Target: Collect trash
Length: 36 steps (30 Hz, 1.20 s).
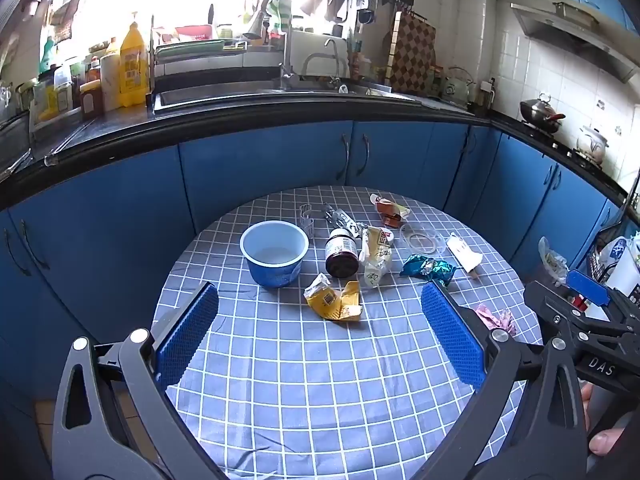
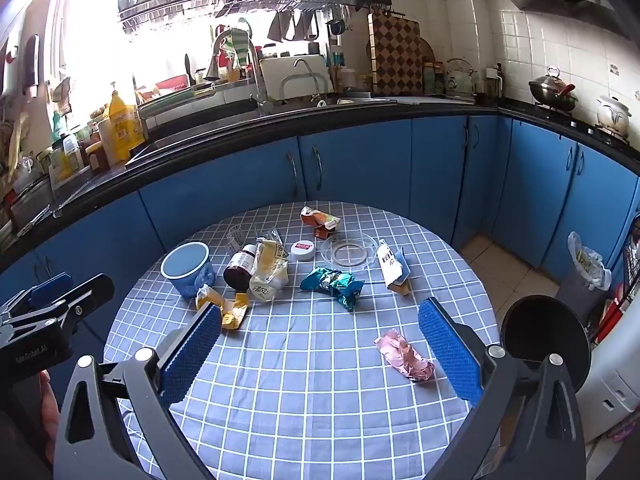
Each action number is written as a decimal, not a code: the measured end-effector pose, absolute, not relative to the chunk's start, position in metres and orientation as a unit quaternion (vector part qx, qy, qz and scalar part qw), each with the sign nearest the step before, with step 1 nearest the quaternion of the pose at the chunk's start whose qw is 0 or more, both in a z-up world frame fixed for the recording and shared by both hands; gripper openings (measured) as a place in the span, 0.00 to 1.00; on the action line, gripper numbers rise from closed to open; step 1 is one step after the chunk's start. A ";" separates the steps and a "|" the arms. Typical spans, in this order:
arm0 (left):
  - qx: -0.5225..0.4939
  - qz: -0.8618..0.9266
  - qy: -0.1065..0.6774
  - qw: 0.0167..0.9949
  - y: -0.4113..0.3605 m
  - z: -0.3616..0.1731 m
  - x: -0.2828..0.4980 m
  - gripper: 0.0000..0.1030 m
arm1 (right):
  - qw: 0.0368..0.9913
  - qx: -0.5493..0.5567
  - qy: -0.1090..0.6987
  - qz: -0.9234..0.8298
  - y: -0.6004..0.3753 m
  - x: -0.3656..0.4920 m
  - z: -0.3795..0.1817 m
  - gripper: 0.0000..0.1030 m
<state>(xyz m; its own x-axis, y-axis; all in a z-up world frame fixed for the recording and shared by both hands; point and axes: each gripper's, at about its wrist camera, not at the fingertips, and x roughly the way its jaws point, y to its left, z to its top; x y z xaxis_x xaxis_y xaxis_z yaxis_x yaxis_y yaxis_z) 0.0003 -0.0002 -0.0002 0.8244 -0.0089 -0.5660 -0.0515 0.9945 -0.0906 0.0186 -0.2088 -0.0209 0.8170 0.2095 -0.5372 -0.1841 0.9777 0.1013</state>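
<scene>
Right wrist view: both grippers, right [image 2: 320, 350] and left [image 1: 320, 334], hover empty with jaws apart above the surface [image 2: 304, 400]; pink wrapper [image 2: 405, 355] at four o'clock, nearest, likely the first pick.

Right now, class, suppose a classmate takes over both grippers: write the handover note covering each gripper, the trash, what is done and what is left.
Left gripper: open, empty, above the table's near side.
Right gripper: open, empty; pink wrapper lies just inside its right finger.
Still on the table: yellow wrapper, teal wrapper, dark bottle, blue cup, cream packet, orange wrapper.
Done: nothing appears collected.
Left: everything; pink wrapper is probably the easiest start.
</scene>
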 end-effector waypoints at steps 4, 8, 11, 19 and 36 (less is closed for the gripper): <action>-0.053 0.011 0.295 0.954 0.000 0.000 0.000 0.97 | 0.952 0.024 0.286 0.104 -0.209 0.019 -0.021 0.93; -0.051 0.012 0.296 0.954 -0.002 0.000 -0.001 0.97 | 0.952 0.023 0.286 0.104 -0.209 0.018 -0.020 0.93; -0.053 0.012 0.297 0.953 -0.003 0.000 -0.002 0.97 | 0.952 0.025 0.288 0.105 -0.210 0.019 -0.020 0.93; -0.052 0.011 0.299 0.953 -0.002 -0.003 0.001 0.97 | 0.951 0.025 0.289 0.104 -0.210 0.018 -0.019 0.93; -0.052 0.009 0.298 0.953 -0.003 -0.008 0.003 0.97 | 0.951 0.023 0.289 0.105 -0.208 0.017 -0.018 0.93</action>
<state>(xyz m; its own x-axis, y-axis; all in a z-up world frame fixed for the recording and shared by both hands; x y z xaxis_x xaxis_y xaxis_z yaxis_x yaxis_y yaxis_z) 0.0031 -0.0033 -0.0078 0.8218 -0.0137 -0.5697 -0.0485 0.9944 -0.0938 0.0174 -0.2075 -0.0182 0.8111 0.2139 -0.5444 -0.1870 0.9767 0.1052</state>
